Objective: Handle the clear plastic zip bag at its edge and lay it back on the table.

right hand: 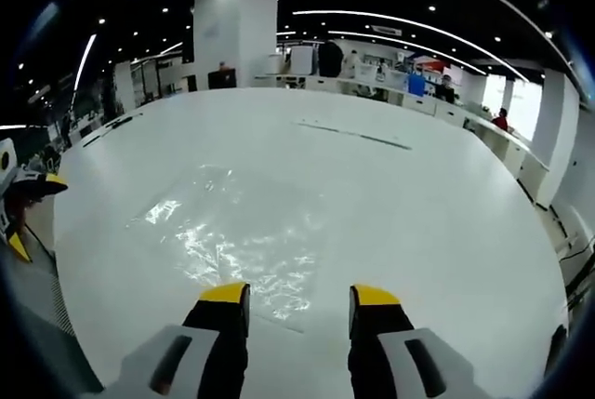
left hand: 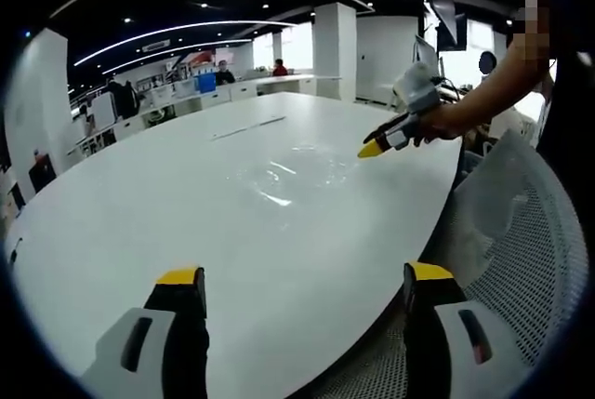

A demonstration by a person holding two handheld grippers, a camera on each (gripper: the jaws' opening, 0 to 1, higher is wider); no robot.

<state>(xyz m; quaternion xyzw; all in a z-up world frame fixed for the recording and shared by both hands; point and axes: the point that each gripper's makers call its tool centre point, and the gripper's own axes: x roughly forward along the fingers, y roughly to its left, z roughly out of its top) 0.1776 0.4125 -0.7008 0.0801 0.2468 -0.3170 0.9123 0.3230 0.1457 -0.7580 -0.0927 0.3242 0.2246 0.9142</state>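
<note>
The clear plastic zip bag (left hand: 290,174) lies flat and glinting on the white table (left hand: 139,222), well ahead of my left gripper (left hand: 305,274). That gripper hovers near the table's edge, open wide with nothing between its jaws. My right gripper (left hand: 376,146) comes in from the right in a person's hand, its yellow tip just off the bag's far right side. In the right gripper view the bag (right hand: 228,236) spreads just in front of my right gripper (right hand: 299,294), which is open and empty, tips over the bag's near edge. The left gripper (right hand: 28,208) shows at the left edge.
A grey mesh chair back (left hand: 521,232) stands close by the table's edge on the right. A thin dark strip (right hand: 353,134) lies on the table beyond the bag. A white pillar (right hand: 234,32), desks and several people are far behind.
</note>
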